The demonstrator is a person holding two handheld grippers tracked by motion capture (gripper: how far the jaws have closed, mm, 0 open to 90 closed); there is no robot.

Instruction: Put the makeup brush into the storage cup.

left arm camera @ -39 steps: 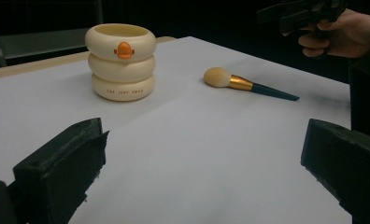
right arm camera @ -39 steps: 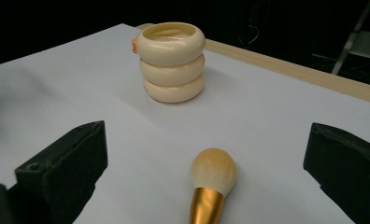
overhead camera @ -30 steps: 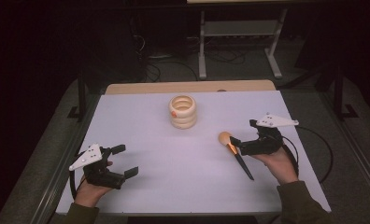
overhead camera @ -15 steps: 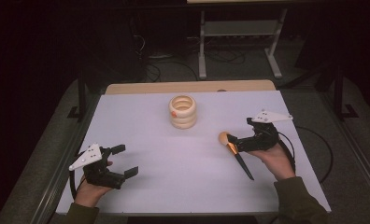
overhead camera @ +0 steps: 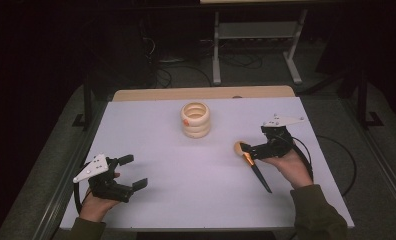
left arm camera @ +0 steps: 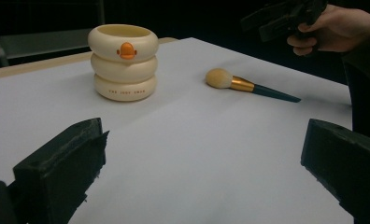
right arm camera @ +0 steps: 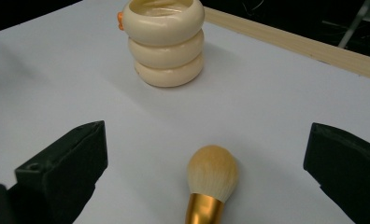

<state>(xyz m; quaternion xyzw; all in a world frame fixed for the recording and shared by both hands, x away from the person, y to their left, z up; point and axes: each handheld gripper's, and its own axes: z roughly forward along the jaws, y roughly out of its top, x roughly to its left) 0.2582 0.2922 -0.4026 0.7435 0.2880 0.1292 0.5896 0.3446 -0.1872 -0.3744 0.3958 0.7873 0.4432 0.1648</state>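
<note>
since a second ago, right gripper (overhead camera: 250,151) shifted slightly toward the table's far side, left gripper (overhead camera: 132,172) unmoved. makeup brush (overhead camera: 251,164) lying flat on the white table (overhead camera: 186,165), right of centre, cream bristle head pointing toward the cup, gold ferrule behind it, dark handle running back toward the person's side. in the right gripper view, brush head (right arm camera: 213,173) sitting between the two black jaws, jaws spread wide, nothing gripped, brush untouched. right gripper hovering just over the brush, held in the right hand (overhead camera: 289,167). cream ringed cup (overhead camera: 196,119) with an orange duck bill upright near the table's middle, well apart from the brush, also seen in the left gripper view (left arm camera: 123,62). left gripper resting low at the near left corner, jaws spread apart, nothing between them, far from both brush and cup.
</note>
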